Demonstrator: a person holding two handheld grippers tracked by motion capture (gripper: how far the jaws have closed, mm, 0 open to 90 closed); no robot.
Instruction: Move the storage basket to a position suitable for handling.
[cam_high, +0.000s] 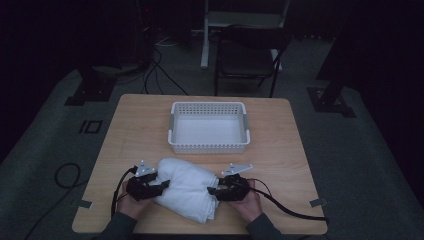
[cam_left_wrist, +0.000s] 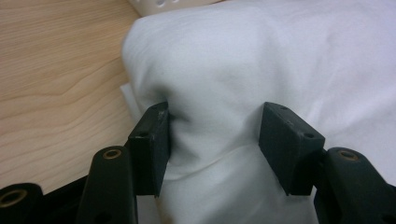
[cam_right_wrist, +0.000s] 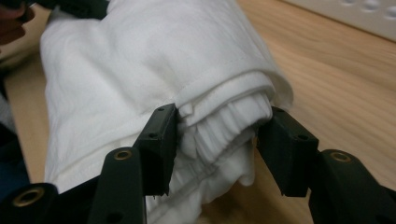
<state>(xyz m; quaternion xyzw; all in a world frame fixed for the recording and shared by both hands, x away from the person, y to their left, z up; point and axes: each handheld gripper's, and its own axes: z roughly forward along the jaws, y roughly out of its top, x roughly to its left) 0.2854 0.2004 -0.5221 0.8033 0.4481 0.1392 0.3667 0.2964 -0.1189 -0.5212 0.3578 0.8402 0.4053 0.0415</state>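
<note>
White cloth, folded into a thick bundle (cam_high: 187, 187), lies on the near part of the wooden surface (cam_high: 135, 130), between the two hands. A white basket (cam_high: 208, 148) stands just beyond it, toward the far middle, and its floor looks bare.

At the bundle's left end, the left gripper (cam_high: 161, 186) has its jaws pressed into the cloth. In the left gripper view, a ridge of fabric is pinched between them and the left pad dents it, so the left gripper (cam_left_wrist: 215, 135) reads as clamped on the bundle. At the right end, the right gripper (cam_high: 214, 190) meets the folded edges. In the right gripper view, the layered hems sit between the jaws of the right gripper (cam_right_wrist: 217, 135); the left pad touches the cloth and the right pad appears to touch it too, though I cannot tell how firm that grip is.

Judging by this, the folding looks finished and the grasp at both ends is nearly set. The bundle rests on the surface, not yet lifted. What seems left is to raise it level with both hands, carry it the short way forward and lay it in the basket.
</note>
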